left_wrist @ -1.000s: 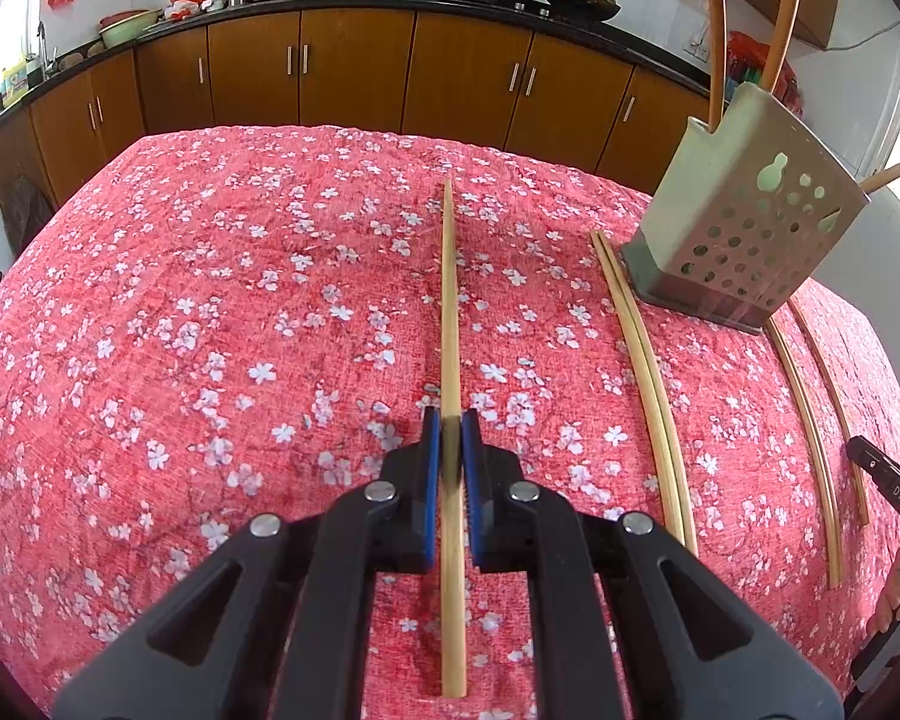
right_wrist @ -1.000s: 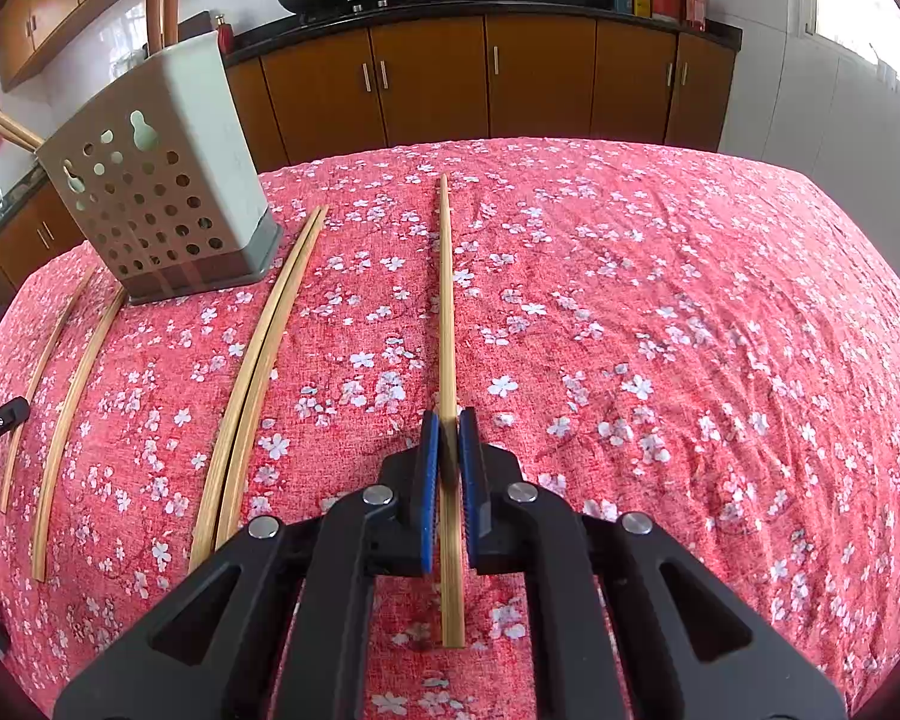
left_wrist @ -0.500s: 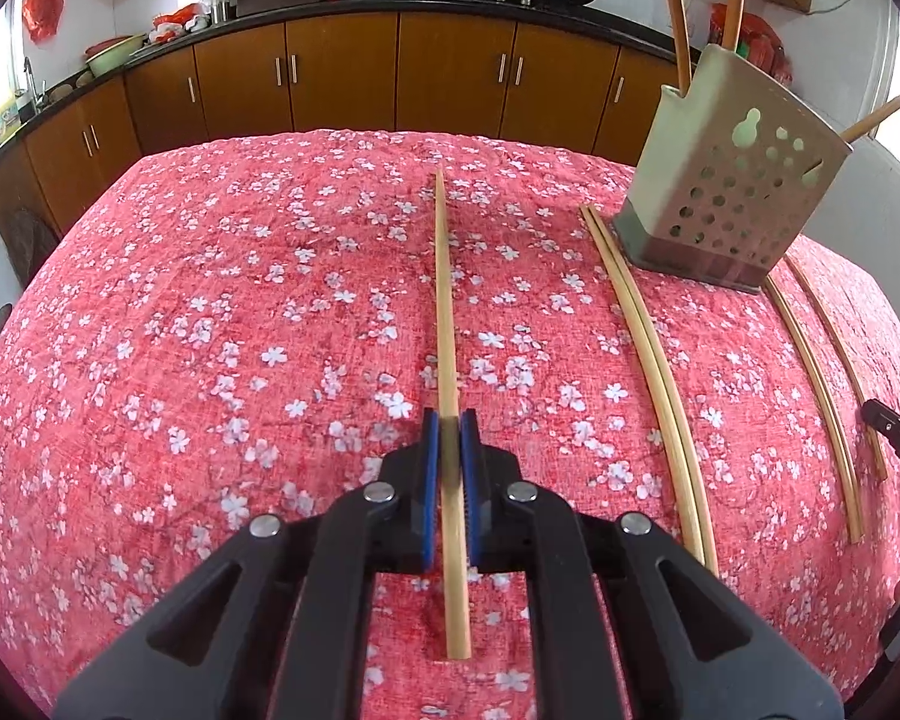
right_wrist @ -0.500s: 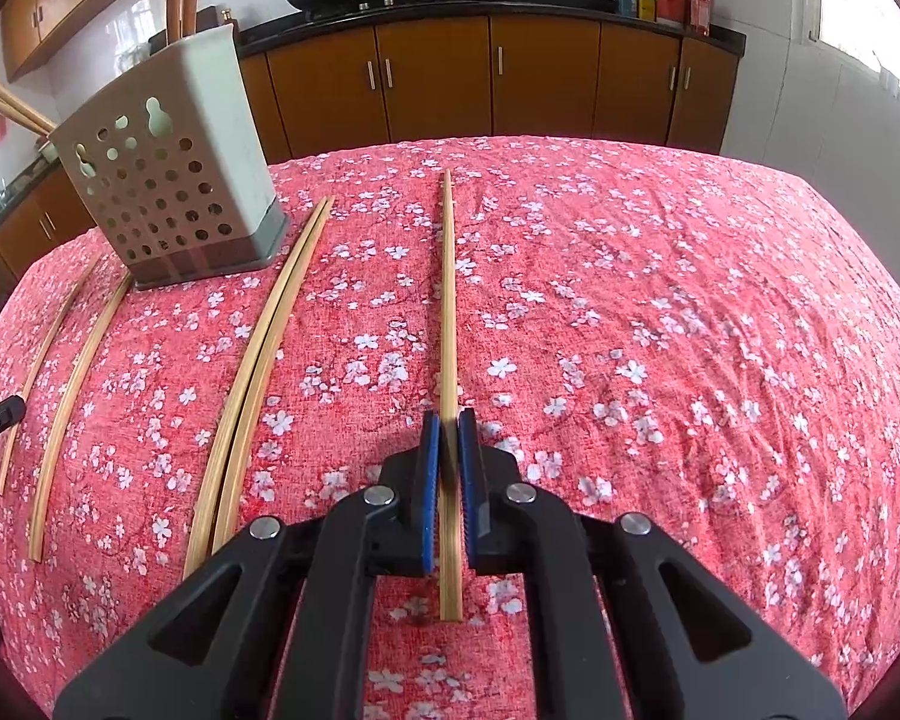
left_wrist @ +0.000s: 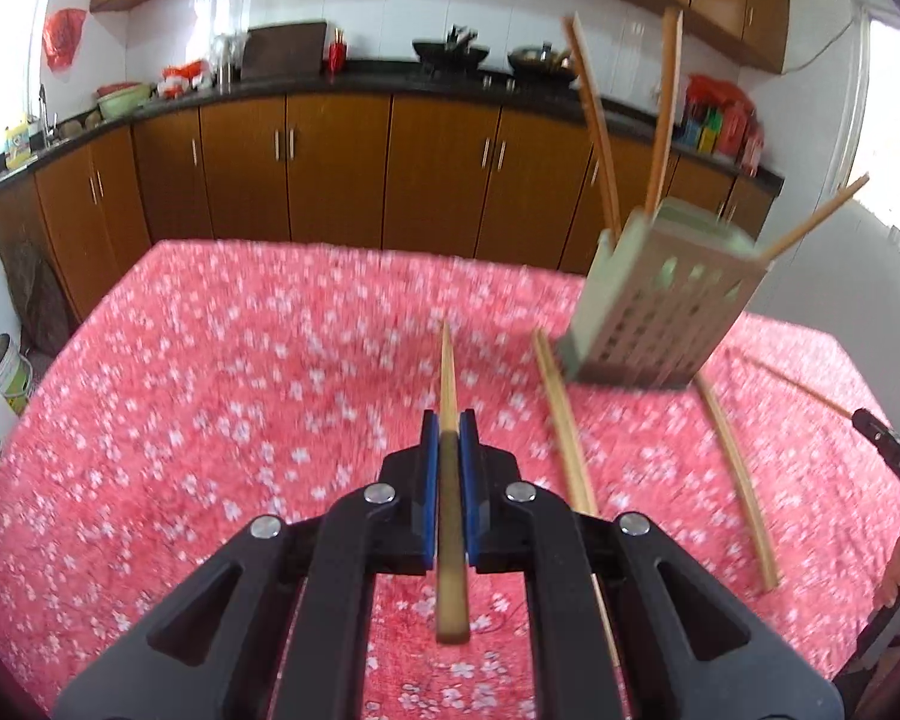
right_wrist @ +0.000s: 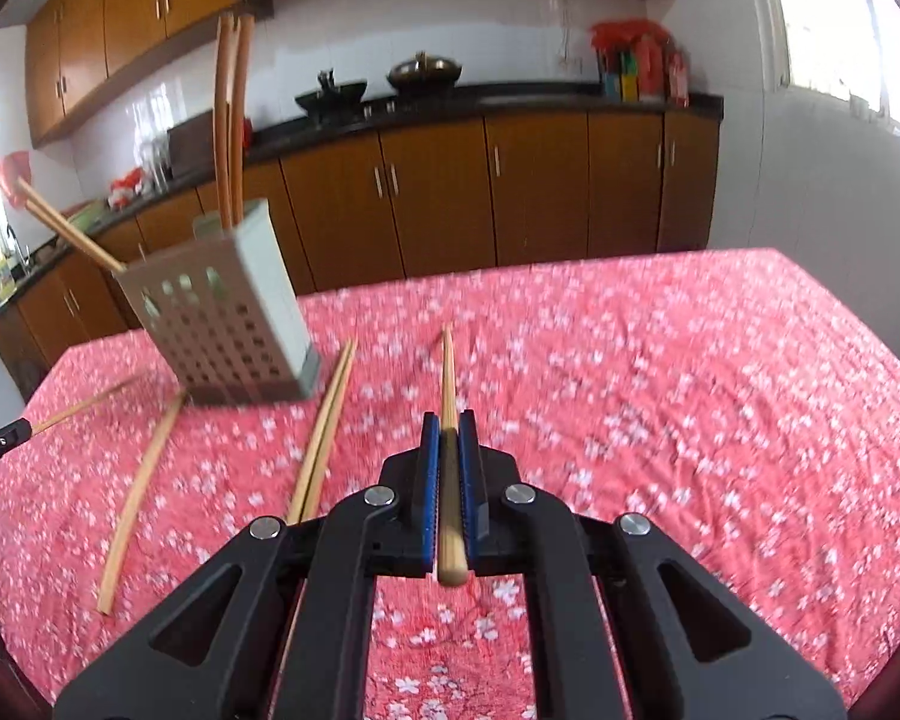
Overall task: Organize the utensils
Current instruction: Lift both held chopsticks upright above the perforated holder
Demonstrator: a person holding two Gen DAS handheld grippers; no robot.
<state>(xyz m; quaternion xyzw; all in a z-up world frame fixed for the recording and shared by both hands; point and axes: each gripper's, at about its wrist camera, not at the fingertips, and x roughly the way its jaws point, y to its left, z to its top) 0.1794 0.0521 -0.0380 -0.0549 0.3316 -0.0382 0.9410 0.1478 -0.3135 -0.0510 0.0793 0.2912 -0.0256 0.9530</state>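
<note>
- Two grippers are here, and each one squeezes a chopstick between its blue pads.
- The left gripper is closed tight on a chopstick. The stick points forward, away from the camera, with its tip up off the cloth.
- The right gripper is closed tight on a chopstick of its own. That stick also points forward and is lifted over the cloth.
- The red tablecloth with little white flowers covers the table. It looks blurry in both views.
- The gray holder with holes stands on the cloth, near the far edge. In the left view it is to the right of the held stick. In the right view the same holder is to the left.
- Some chopsticks already stand in the holder and lean out in different ways.
- A pair of chopsticks lies flat on the cloth, just beside the holder, between it and the held stick.
- One more loose chopstick lies on the cloth on the other side of the holder.
- Brown kitchen cabinets are behind the table, with pans on the dark counter.
</note>
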